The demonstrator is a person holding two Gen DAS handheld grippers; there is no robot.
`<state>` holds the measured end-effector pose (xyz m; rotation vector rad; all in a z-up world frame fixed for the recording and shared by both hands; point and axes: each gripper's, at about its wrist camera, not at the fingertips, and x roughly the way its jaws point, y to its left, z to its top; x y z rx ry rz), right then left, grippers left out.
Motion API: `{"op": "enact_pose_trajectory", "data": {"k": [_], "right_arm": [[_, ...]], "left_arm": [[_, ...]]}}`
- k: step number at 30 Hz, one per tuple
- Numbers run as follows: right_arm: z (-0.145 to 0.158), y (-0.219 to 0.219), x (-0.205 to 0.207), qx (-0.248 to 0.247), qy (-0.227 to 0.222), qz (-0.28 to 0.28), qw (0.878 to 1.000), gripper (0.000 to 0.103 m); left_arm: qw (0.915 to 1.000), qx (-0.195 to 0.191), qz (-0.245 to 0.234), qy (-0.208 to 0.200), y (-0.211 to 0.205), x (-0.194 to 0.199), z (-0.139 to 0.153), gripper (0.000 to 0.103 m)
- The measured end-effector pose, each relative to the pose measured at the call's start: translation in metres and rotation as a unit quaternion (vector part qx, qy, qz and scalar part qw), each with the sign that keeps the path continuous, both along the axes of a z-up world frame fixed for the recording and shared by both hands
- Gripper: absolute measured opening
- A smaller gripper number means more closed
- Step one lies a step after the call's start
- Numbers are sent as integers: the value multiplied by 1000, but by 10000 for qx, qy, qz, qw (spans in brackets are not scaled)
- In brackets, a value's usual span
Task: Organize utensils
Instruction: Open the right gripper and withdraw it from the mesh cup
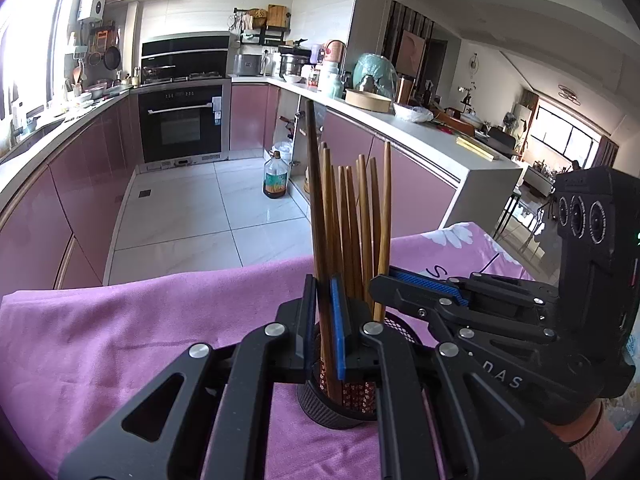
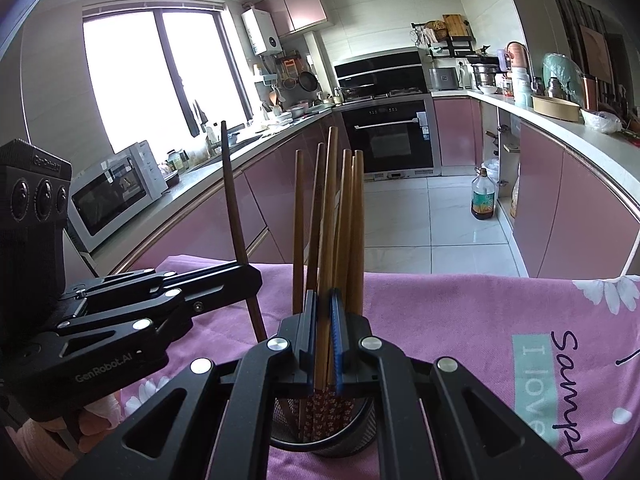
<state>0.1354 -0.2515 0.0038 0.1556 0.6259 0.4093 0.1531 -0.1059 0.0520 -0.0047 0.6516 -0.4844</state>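
A black mesh cup [image 1: 332,408] stands on a purple cloth [image 1: 120,340] and holds several wooden chopsticks [image 1: 356,232] upright. My left gripper [image 1: 325,328] is shut on one dark chopstick [image 1: 314,200] over the cup. My right gripper [image 2: 325,340] is shut on a lighter chopstick [image 2: 329,216] over the same cup [image 2: 340,436]. The right gripper also shows in the left wrist view [image 1: 424,292], just right of the cup. The left gripper shows in the right wrist view [image 2: 224,280] with its dark chopstick [image 2: 234,208].
The cloth-covered table [image 2: 480,340] has its far edge just behind the cup. Beyond it lie a tiled floor [image 1: 192,216], pink cabinets, an oven [image 1: 182,120], a microwave [image 2: 116,192] and an oil bottle [image 1: 275,178].
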Motion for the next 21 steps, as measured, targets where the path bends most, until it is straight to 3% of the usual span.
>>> {"op": "enact_pose_trajectory", "data": {"k": [11,14,16,21], "right_arm": [[-1,-4,0,24,27,-93,10000,12],[-1,-6,-4,26,16,-103,9999,13],[0,-5,-3,16,5,-103,9999,18],[1,-4,-23,-112,-237,-138,9996,44]], "left_arm": [[9996,-45,20,279,2,21,-21,8],[9995,-117,7,295,6,20,-26,13],[9996,-141,36,237,10,15,-29,24],[9993,-236,285,-61,27,-4,-30,51]]}}
